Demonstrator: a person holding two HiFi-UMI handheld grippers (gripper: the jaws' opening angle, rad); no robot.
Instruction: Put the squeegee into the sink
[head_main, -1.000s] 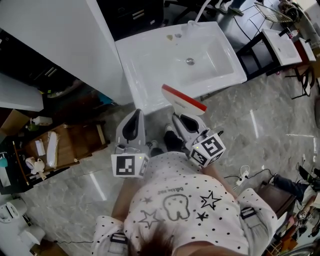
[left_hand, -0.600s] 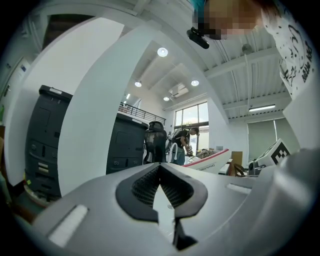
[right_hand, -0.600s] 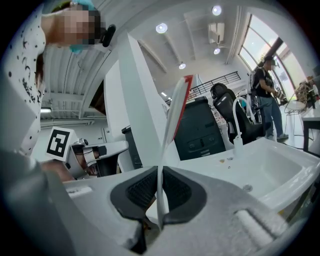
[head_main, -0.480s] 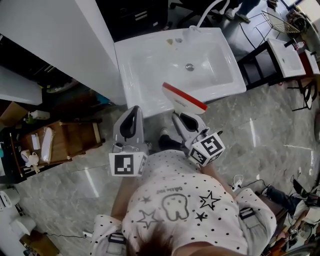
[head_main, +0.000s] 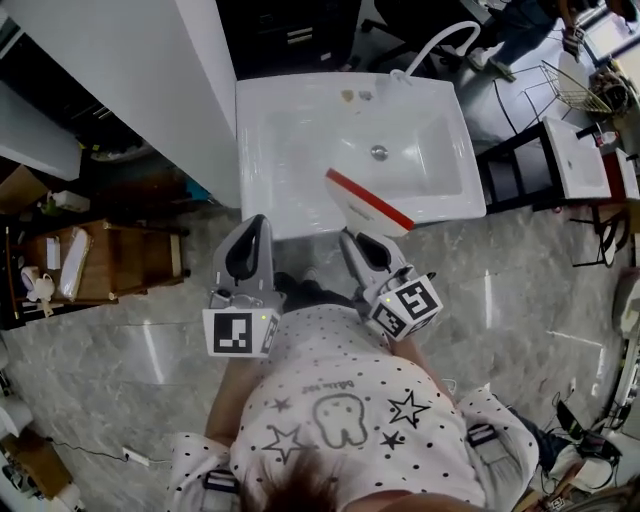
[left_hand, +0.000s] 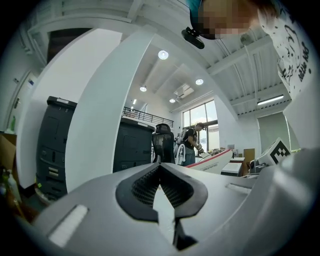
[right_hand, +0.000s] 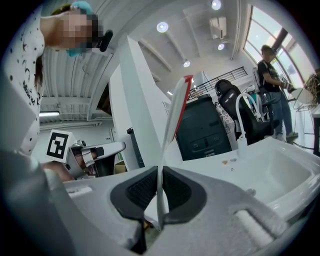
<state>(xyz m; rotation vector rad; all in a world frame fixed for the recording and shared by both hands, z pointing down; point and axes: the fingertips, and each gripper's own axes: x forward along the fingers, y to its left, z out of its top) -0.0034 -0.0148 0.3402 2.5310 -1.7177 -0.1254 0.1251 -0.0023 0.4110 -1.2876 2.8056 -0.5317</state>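
Head view: the person stands at the front of a white sink (head_main: 262, 140), with a tool in each hand pointing toward it. The right tool (head_main: 358, 238) has the squeegee (head_main: 368, 205) by its narrow end. The wide blade with its red edge is in the air over the sink's front rim, short of the drain (head_main: 378, 152) and not yet down in the basin. The left tool (head_main: 256, 225) is beside it, apart from the squeegee and carrying nothing.

Left gripper view: the left tool's (left_hand: 160, 167) ribbed pads meet at the tip with nothing between them, so it is closed and empty. The squeegee (left_hand: 216, 162) shows off to the right, clear of it.

Right gripper view: the right tool (right_hand: 159, 175) is pinched almost fully together on the thin white plate of the squeegee (right_hand: 172, 120), which rises edge-on from between the pads. The basin (right_hand: 285, 172) and faucet (right_hand: 239, 125) lie ahead to the right.

The squeegee looks light and stiff, probably hard plastic with a softer blade strip. It should not break easily, but it seems smooth enough to swivel in a narrow pinch. The flat handle plate is the best place to hold it. The long blade acts as a lever, so lowering it slowly and level should stop it twisting between the pads.
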